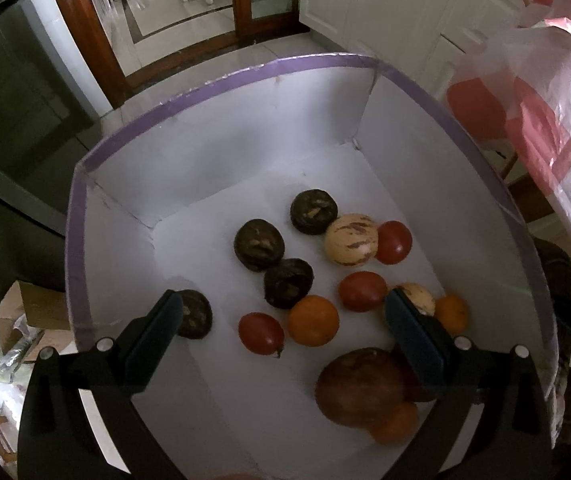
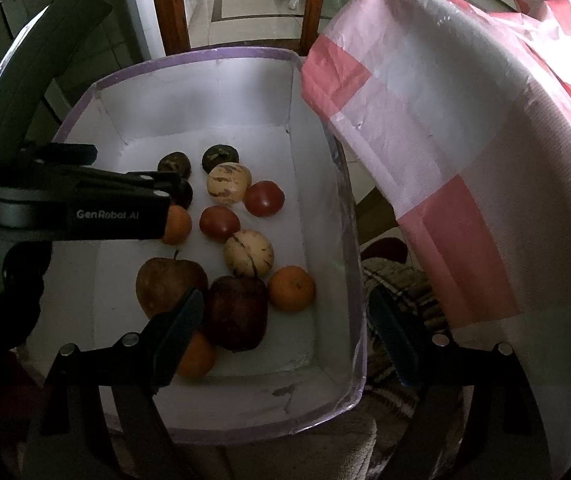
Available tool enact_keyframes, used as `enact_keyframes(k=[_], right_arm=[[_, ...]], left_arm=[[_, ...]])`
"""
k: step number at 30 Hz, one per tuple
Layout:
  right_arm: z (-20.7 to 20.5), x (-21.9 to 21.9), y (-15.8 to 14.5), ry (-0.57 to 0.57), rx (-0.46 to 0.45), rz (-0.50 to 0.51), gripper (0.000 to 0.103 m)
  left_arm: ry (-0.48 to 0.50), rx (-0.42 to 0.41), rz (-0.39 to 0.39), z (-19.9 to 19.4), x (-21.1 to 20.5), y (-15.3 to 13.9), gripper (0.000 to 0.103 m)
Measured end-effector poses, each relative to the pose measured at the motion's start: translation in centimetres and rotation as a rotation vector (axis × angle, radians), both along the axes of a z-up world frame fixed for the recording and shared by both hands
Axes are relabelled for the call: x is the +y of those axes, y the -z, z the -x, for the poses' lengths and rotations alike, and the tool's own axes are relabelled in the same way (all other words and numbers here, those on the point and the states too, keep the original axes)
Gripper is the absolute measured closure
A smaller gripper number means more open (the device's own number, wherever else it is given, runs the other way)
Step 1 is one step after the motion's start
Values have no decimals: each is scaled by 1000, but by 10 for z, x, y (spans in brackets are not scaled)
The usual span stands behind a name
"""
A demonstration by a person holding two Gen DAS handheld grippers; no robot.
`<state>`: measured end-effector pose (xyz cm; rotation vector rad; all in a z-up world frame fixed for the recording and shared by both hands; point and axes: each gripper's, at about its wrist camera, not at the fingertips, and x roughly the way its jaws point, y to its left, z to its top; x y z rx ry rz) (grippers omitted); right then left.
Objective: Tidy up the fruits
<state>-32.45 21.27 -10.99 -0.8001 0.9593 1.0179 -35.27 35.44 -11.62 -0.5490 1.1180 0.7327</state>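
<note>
A white box with a purple rim point(image 1: 225, 80) point(image 2: 205, 54) holds loose fruit. Inside lie several dark brown round fruits point(image 1: 259, 244), two cream striped melons point(image 1: 350, 240) point(image 2: 248, 254), tomatoes point(image 1: 261, 332) point(image 2: 264, 198), oranges point(image 1: 313, 320) point(image 2: 291, 288) and two brownish-red apples point(image 1: 359, 386) point(image 2: 237, 312). My left gripper point(image 1: 284, 298) point(image 2: 125, 168) hangs open above the fruit, an orange and a tomato below the gap. My right gripper point(image 2: 285, 316) is open too. Its left finger is over the apples and its right finger is outside the box's right wall.
A pink-and-white plastic bag point(image 2: 465, 160) point(image 1: 545, 120) bulges beside the box on the right. A checked cloth point(image 2: 397, 284) lies under it. A wooden door frame point(image 2: 173, 4) and a tiled floor are beyond the box; a cardboard carton point(image 1: 25, 312) sits low on the left.
</note>
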Motion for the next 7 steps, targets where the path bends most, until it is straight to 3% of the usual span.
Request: enact_keyframes(k=[7], right_arm=[[6,-4,-11,-31,-6,-38,21]], left_arm=[[-6,9,-39,6,0,-16,2]])
